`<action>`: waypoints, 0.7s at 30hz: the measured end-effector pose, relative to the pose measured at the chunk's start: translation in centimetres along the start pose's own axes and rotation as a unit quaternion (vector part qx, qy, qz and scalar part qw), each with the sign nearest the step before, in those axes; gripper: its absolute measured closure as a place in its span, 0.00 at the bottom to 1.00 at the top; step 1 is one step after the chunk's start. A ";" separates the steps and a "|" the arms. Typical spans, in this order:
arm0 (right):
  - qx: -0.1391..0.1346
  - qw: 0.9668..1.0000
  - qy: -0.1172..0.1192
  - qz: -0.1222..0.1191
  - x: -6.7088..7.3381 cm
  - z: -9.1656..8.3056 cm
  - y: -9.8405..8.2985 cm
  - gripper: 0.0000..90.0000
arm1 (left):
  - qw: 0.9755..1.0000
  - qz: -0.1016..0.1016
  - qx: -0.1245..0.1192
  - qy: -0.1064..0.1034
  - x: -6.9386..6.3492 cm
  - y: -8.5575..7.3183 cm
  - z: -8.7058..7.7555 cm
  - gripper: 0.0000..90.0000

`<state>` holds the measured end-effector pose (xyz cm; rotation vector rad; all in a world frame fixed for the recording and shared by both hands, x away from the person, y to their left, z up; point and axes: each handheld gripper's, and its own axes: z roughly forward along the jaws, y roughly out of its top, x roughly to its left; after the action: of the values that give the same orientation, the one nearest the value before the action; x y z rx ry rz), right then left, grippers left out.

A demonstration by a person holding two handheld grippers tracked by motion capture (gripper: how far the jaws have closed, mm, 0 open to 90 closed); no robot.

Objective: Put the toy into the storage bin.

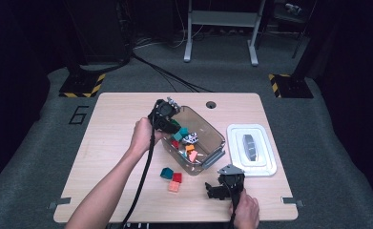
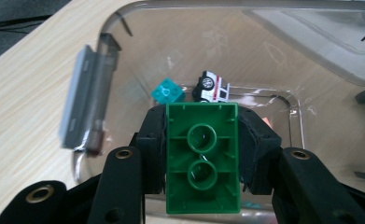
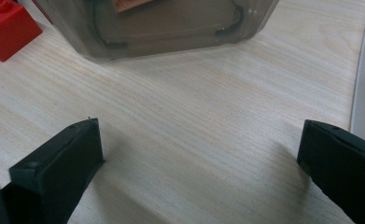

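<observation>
Green two-stud brick [image 2: 202, 158], clamped by the left gripper [image 2: 201, 154], is held over the clear bin [image 2: 311, 42]; release is judged next, while the right gripper [image 3: 199, 158] is rested spread wide near the table's front edge.

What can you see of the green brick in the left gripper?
The green brick is a glossy plastic two-by-one piece, seen from its hollow underside with two round tubes inside. It is clamped lengthwise between the left gripper's black pads, which press its long sides. It hangs over the clear bin, above a teal brick and a toy car, touching neither as far as shows.
</observation>
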<state>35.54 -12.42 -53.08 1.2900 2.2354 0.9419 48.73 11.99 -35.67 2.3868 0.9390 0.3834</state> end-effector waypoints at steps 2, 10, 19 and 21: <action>0.001 1.000 0.000 0.001 0.0 0.0 0.0 0.00 | 1.000 0.000 0.004 -0.007 -0.4 0.0 0.6 0.65; 0.001 1.000 0.001 0.001 0.0 0.0 0.0 0.00 | 0.999 0.011 0.040 -0.029 -1.6 -0.4 2.9 0.65; 0.001 1.000 0.000 -0.002 0.0 0.0 0.0 0.00 | 0.996 0.012 0.068 -0.052 -2.1 -0.8 3.5 0.65; 0.000 1.000 -0.001 -0.002 0.0 0.0 0.0 0.00 | 0.996 0.011 0.071 -0.056 -2.0 -0.9 3.4 0.65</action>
<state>35.55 -12.44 -53.08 1.2853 2.2356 0.9396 48.25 9.88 -39.06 2.5193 0.9161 0.1933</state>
